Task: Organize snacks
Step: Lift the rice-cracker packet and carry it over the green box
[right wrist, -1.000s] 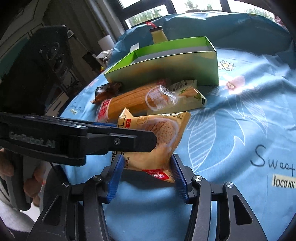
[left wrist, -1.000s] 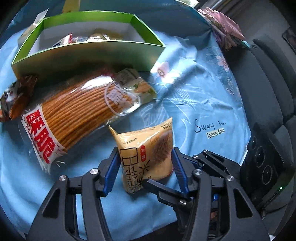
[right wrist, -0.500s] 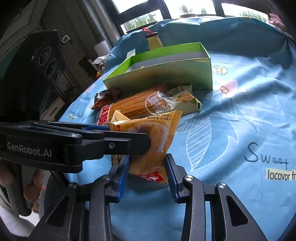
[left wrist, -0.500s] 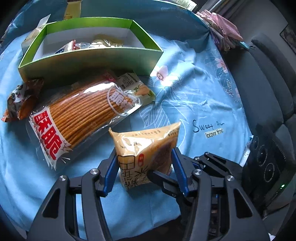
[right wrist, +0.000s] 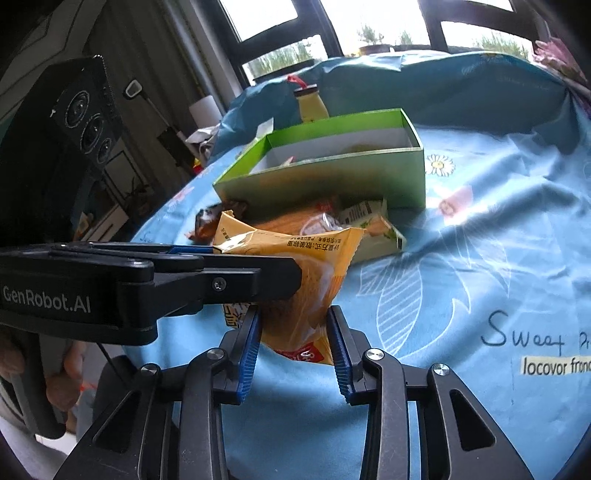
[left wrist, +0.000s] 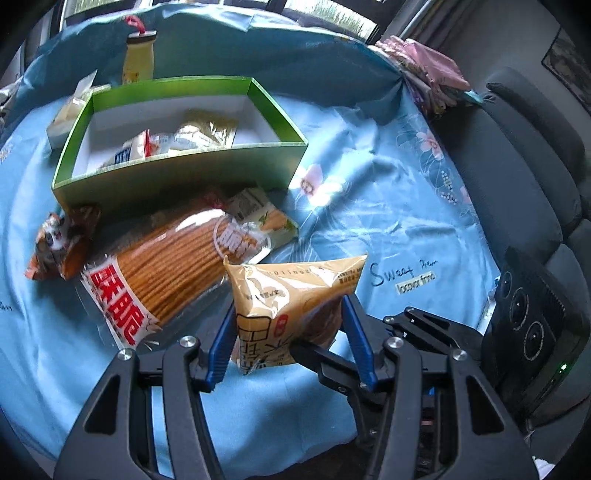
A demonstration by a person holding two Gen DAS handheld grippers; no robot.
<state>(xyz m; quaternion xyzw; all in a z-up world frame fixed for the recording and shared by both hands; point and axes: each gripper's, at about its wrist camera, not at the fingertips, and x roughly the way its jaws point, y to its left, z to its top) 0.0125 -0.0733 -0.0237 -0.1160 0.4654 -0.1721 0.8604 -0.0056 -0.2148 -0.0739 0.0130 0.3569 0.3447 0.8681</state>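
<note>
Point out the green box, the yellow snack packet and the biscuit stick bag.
green box (left wrist: 177, 177), left wrist view, front wall
yellow snack packet (left wrist: 280, 291), left wrist view, front face
biscuit stick bag (left wrist: 166, 269), left wrist view, clear middle

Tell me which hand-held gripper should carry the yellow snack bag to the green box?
Probably the left hand-held gripper: it clamps the snack bag broadly, facing the green box. The right hand-held gripper pinches only a corner.

Daylight from the dark-framed windows (right wrist: 369, 33) ahead of your grippers glares off the glossy blue floral tablecloth (left wrist: 332, 188); fisheye edges darken and bend.
</note>
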